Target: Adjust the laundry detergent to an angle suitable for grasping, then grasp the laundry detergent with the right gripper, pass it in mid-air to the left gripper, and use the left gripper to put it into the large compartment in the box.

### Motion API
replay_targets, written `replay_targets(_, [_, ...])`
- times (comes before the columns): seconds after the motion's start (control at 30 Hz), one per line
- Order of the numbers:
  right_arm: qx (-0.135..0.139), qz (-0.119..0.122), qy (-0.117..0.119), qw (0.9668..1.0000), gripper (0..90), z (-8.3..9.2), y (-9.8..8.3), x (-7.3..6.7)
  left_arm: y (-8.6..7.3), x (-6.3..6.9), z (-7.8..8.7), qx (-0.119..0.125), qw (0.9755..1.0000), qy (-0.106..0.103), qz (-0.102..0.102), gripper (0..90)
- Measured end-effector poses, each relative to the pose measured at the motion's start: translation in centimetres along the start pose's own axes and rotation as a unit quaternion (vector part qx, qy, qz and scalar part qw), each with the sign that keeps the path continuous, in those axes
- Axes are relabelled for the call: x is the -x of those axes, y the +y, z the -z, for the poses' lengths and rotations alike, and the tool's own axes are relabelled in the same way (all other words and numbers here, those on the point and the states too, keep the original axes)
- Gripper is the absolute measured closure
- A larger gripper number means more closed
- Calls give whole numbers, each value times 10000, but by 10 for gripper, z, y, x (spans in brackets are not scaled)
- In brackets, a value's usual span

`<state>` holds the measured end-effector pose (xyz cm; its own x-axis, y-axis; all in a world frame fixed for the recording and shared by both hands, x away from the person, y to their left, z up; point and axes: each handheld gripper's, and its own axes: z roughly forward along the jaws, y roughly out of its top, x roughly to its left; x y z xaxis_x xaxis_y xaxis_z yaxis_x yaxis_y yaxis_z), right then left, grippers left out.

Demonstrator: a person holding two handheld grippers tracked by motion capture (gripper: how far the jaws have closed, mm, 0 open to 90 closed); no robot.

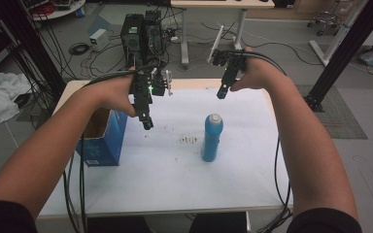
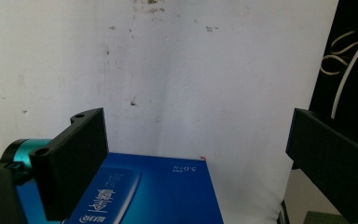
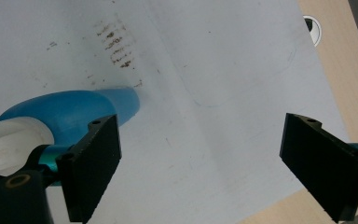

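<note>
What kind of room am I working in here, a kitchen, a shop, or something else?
Most likely a lab or workshop. Behind the white-covered table stand black computer towers amid loose cables on the floor, and black metal frame posts flank the table. Only a blue bottle and a blue box are on it.

Each hand carries a black gripper. The left gripper (image 1: 146,121) has a blocky black body with a small green light glowing on it and a pale bracket just beside that; the right gripper (image 1: 221,93) is black too, with a pale flat plate standing behind its body. Thick black cables (image 1: 80,189) trail back from both. Seen close, the left gripper's fingers (image 2: 74,161) are flat, matt black slabs with small round screw holes near their tips, and behind one sits a shiny teal collar and a brass-coloured ring. The right gripper's fingers (image 3: 93,165) look the same. Dark sleeves (image 1: 5,216) cover the upper arms, leaving the forearms bare.
</note>
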<state>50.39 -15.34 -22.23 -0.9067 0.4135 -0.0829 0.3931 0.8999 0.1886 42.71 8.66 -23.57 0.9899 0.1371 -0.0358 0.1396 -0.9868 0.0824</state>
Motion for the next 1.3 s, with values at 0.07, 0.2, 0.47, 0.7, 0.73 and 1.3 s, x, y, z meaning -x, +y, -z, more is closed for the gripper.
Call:
replay_targets(0.07, [4,-9,-5,10000,117,0,0,0,0,0,0,-2,10000,6,9,56])
replay_targets(0.2, [-28,-71,-8,10000,117,-1,-2,3,0,0,-1,-46,10000,-14,8,56])
replay_targets(0.47, [-37,-119,-16,9999,116,-5,-1,2,-2,5,-2,-49,10000,-16,24,56])
replay_targets(0.7, [3,-126,-3,9999,116,-6,-3,2,-3,2,-4,-59,10000,-38,23,56])
replay_targets(0.73, [35,-104,2,9999,116,-6,-2,3,-4,2,-4,-53,10000,-41,19,56])
replay_targets(1.3, [13,-140,-39,9999,116,-9,-1,6,-5,-3,-5,-18,9999,-40,95,55])
